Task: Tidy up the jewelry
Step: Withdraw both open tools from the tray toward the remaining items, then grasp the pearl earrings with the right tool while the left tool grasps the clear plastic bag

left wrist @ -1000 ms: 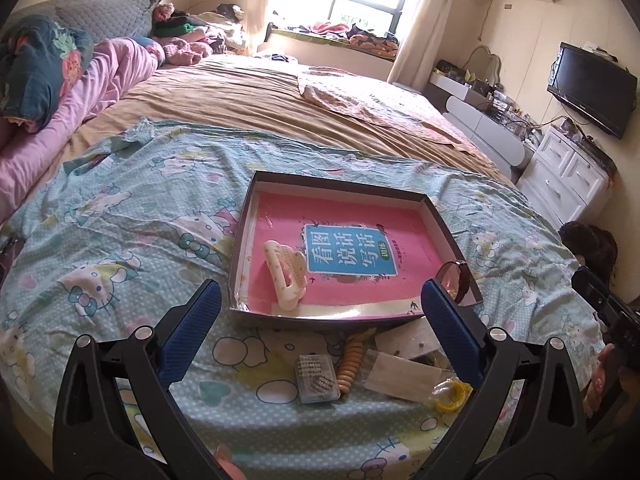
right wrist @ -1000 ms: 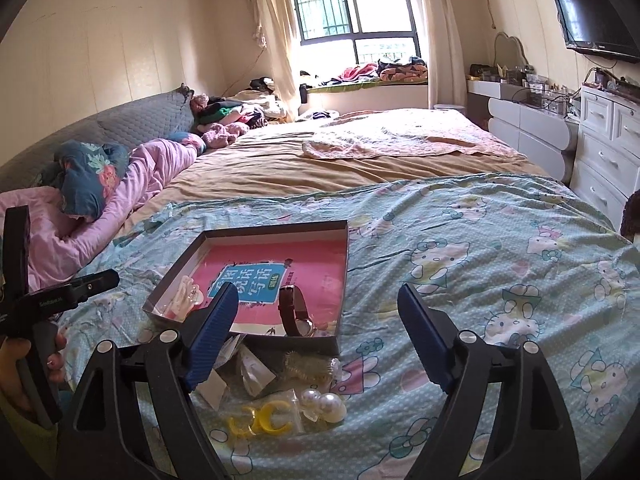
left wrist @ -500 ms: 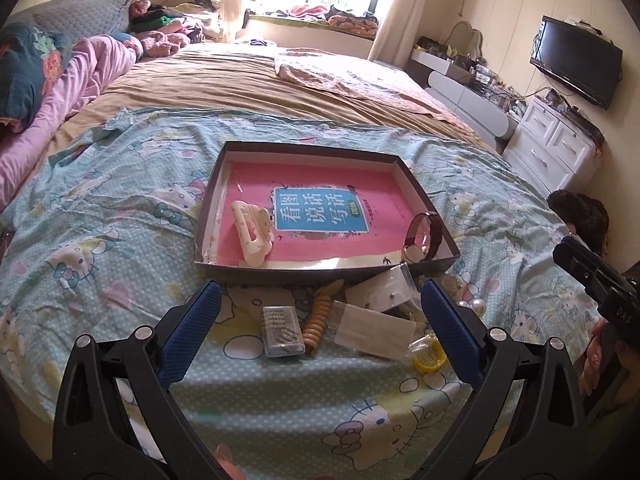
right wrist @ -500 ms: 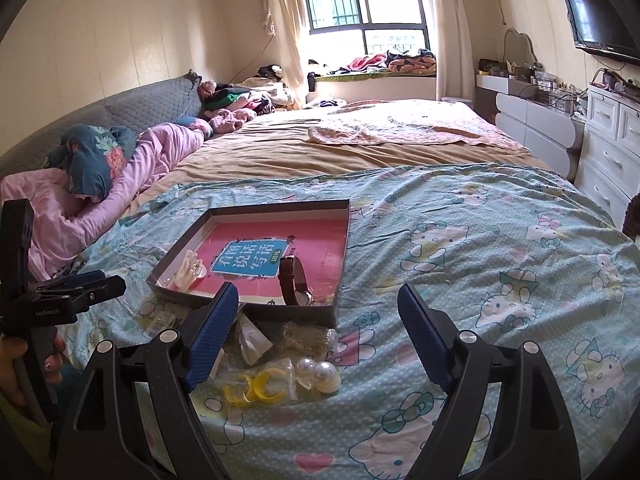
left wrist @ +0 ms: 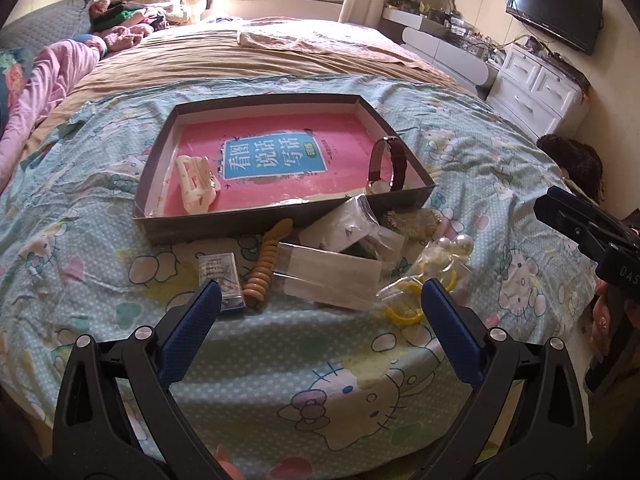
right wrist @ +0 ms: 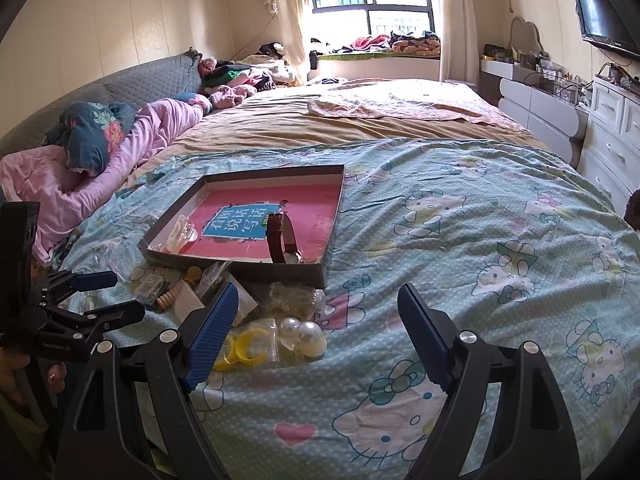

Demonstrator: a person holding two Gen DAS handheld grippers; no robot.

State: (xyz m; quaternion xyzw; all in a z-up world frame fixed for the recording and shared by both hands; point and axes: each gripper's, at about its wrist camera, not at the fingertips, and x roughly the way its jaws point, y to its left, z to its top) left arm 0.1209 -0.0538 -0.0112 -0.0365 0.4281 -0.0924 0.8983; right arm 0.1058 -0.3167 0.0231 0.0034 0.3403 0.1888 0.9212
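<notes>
A shallow dark box (left wrist: 280,222) (right wrist: 320,270) with a pink bottom lies on the bed; a cream hair claw (left wrist: 196,184) and a brown-strap watch (left wrist: 390,164) (right wrist: 282,240) rest inside it. In front of the box lies a heap of jewelry: a small clear case (left wrist: 220,274), a tan bead bracelet (left wrist: 266,264), clear bags (left wrist: 332,276), yellow rings (left wrist: 404,306) (right wrist: 244,344) and big pearls (left wrist: 456,246) (right wrist: 306,332). My left gripper (left wrist: 320,300) hovers open just short of the heap. My right gripper (right wrist: 318,308) is open too, over the pearls and yellow rings, holding nothing.
The cartoon-print sheet (right wrist: 460,240) covers the near bed, with a tan blanket (right wrist: 320,124) behind. Pink bedding (right wrist: 80,172) lies at the left. White drawers (left wrist: 536,88) and a wall TV (left wrist: 554,10) stand at the right. A hand (left wrist: 602,320) holds the other gripper at the edge.
Both grippers have come lower and closer to the heap in front of the box; the left one moved more. Jaws stayed open, and nothing was picked up.
</notes>
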